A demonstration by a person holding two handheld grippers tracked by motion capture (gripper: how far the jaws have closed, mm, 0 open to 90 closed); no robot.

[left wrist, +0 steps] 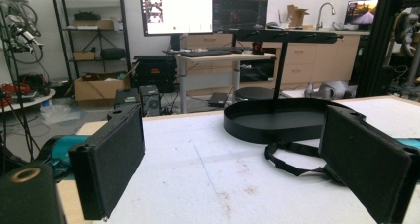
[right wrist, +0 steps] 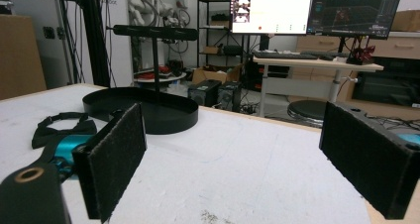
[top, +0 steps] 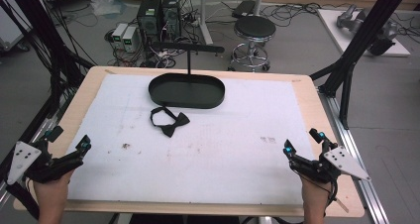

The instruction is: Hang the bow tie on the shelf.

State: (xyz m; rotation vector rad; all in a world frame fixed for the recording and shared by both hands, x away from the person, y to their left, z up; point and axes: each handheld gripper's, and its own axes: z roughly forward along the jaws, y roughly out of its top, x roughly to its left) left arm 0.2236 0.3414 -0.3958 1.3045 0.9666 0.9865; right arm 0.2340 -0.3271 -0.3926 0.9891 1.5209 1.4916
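A black bow tie (top: 170,121) with its looped strap lies on the white mat, just in front of a black oval tray (top: 186,90) that carries an upright post with a T-bar (top: 188,47). My left gripper (top: 70,140) rests at the near left corner of the mat, jaws wide apart with nothing between them. At the near right, my right gripper (top: 302,140) stands open and empty too. In the left gripper view the bow tie (left wrist: 292,157) and tray (left wrist: 282,120) lie ahead to the right. In the right gripper view the bow tie (right wrist: 62,127) and tray (right wrist: 143,110) lie ahead to the left.
The white mat (top: 198,144) covers a wooden table (top: 317,105). Black frame posts (top: 356,50) rise at the right edge. Beyond the far edge stand a stool (top: 253,33), computer towers and cables on the floor.
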